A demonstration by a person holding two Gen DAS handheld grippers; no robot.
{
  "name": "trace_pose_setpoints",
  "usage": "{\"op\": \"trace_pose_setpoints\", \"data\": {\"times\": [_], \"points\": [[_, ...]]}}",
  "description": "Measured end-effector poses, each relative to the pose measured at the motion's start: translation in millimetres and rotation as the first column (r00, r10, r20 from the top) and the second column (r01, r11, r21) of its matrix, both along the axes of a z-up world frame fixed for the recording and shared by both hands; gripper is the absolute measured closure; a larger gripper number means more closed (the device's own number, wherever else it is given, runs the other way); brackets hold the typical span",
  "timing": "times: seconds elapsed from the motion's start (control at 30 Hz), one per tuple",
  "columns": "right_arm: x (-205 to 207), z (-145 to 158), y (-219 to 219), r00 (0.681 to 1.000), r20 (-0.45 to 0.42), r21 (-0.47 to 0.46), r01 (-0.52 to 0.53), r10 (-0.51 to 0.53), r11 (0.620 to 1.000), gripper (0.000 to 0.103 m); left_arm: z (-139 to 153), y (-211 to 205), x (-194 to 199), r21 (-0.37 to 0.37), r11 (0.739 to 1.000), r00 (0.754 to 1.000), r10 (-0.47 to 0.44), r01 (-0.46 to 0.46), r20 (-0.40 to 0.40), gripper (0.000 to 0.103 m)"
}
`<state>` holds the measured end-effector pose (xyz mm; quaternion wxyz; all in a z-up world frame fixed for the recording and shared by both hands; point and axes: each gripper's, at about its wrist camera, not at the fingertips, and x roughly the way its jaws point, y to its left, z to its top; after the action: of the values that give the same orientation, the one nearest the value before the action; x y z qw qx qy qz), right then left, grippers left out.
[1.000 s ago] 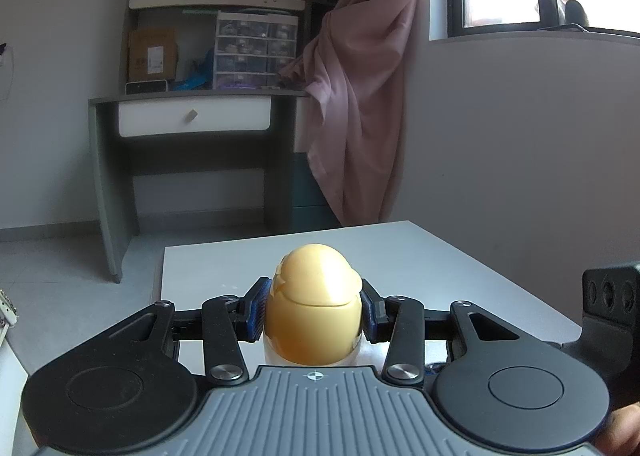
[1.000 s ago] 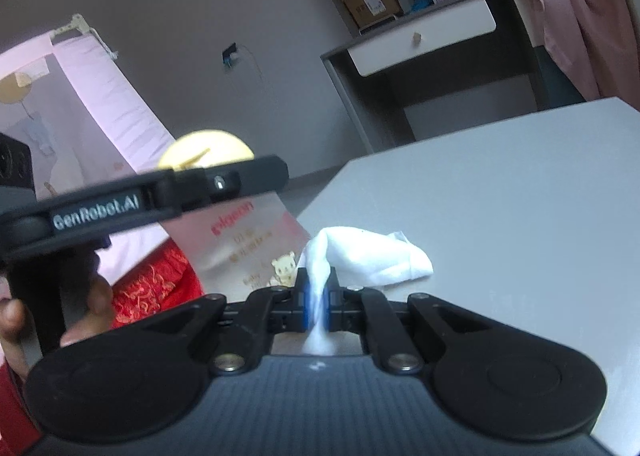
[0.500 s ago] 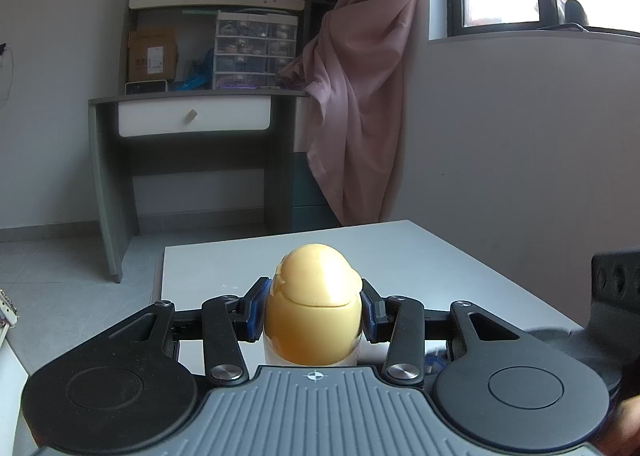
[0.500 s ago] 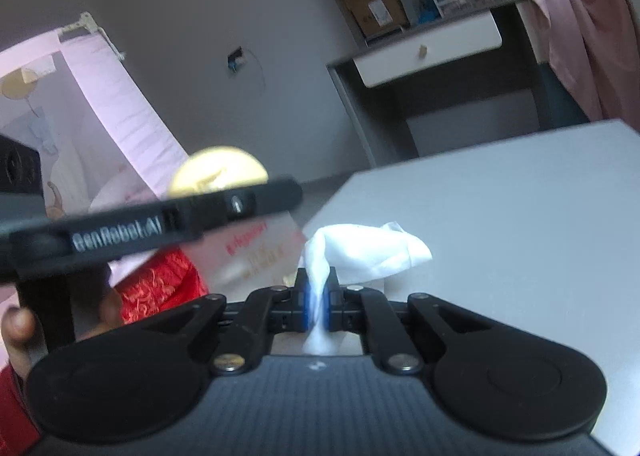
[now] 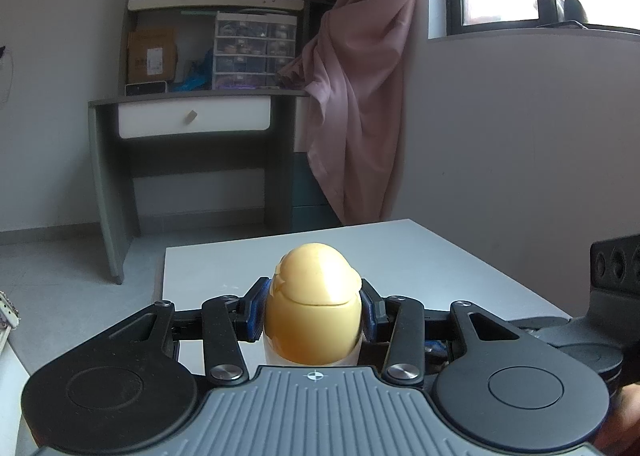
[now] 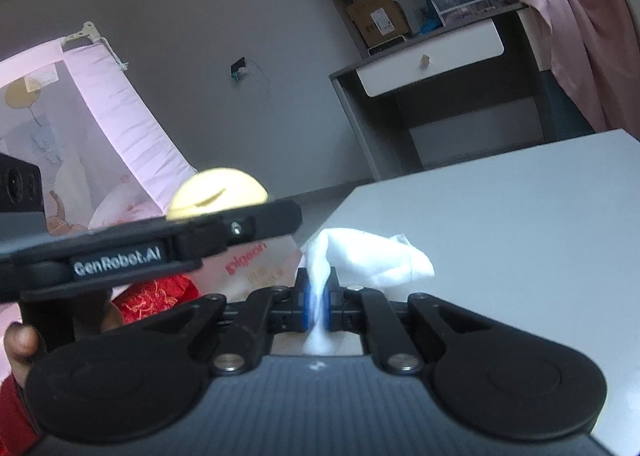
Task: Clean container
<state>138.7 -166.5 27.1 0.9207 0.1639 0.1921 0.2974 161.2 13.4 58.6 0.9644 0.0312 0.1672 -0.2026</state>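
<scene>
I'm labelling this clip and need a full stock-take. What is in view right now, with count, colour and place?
container: one, yellow domed cap on a white base, upright between the left tongs
wipe: one, white, crumpled, pinched in the right tongs above the table's near edge
table: one, pale grey, under both tongs
desk: one, grey with a white drawer, against the far wall
drawer organiser: one, clear, on the desk
cardboard box: one, brown, on the desk
curtain: one, dusty pink, beside the window
bed rail: one, pink, left in the right wrist view
left tongs: black, shut on the container
right tongs: black, blue pads, shut on the wipe
hand: one, holding the left tool's grip
</scene>
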Motion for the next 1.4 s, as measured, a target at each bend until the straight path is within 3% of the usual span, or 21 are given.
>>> {"op": "trace_pose_setpoints", "data": {"times": [0.53,0.83,1.17,1.4], "points": [[7.8,-17.3,6.9,0.997,-0.078,-0.057,0.002,-0.006,0.998,0.096,2.0,-1.4,1.2,0.004,1.000,1.000,-0.002,0.002,0.001,0.058],[-0.7,-11.1,6.0,0.999,-0.054,-0.057,-0.010,0.007,0.998,0.096,2.0,-4.1,2.0,0.005,1.000,1.000,-0.004,0.004,0.000,0.058],[-7.9,17.4,3.0,0.999,0.045,-0.040,-0.011,0.013,0.999,0.096,2.5,-4.0,0.4,-0.001,1.000,1.000,-0.001,0.001,-0.004,0.058],[-2.0,12.8,1.1,1.000,0.030,-0.036,-0.007,0.008,0.999,0.096,2.0,-3.8,-1.5,0.005,1.000,1.000,-0.003,0.003,-0.002,0.058]]}}
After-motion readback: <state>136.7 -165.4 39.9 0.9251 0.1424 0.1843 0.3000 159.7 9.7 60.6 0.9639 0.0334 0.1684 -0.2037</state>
